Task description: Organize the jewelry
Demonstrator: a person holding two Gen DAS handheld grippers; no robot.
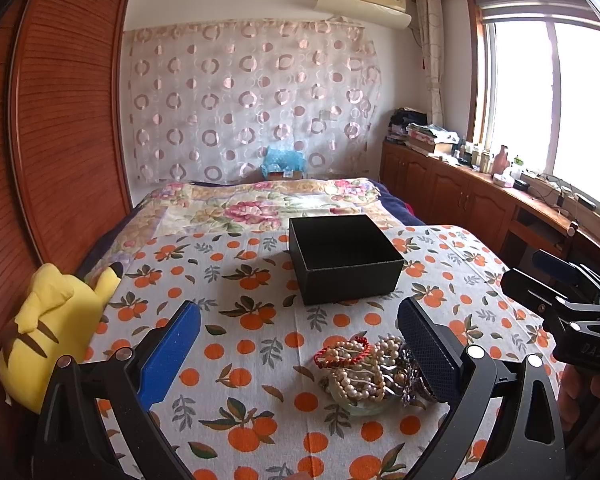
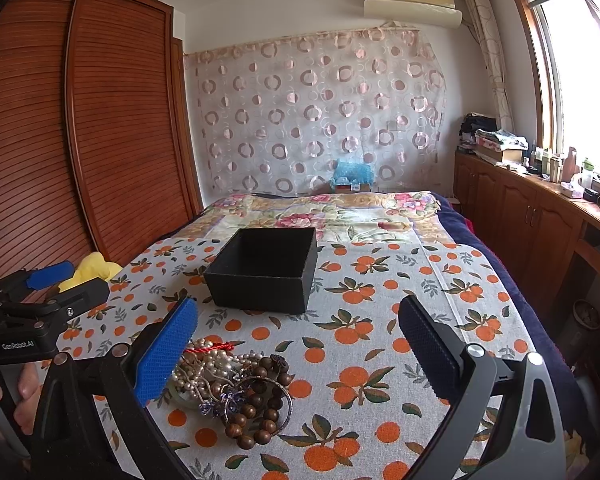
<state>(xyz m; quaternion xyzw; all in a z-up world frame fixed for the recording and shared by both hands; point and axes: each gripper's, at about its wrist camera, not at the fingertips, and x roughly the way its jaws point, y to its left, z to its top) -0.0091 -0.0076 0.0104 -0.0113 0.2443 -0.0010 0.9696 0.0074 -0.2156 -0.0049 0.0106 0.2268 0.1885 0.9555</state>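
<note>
A pile of jewelry [image 1: 374,372] lies on the orange-print cloth: pearl strands, a red cord bracelet, a pale bangle. In the right wrist view the same pile [image 2: 236,384] also shows a brown wooden bead bracelet [image 2: 266,400] and a metal bangle. An open black box [image 1: 344,258] [image 2: 266,270] stands empty just beyond the pile. My left gripper [image 1: 300,344] is open, the pile close to its right finger. My right gripper [image 2: 298,344] is open, the pile beside its left blue finger [image 2: 168,352]. Neither holds anything.
A yellow plush toy [image 1: 48,332] [image 2: 90,270] lies at the cloth's left edge by the wooden wardrobe [image 1: 52,120]. A floral quilt [image 1: 260,204] covers the bed beyond. Wooden cabinets [image 2: 512,216] with clutter run along the right under the window. A hand [image 2: 4,396] grips the left tool.
</note>
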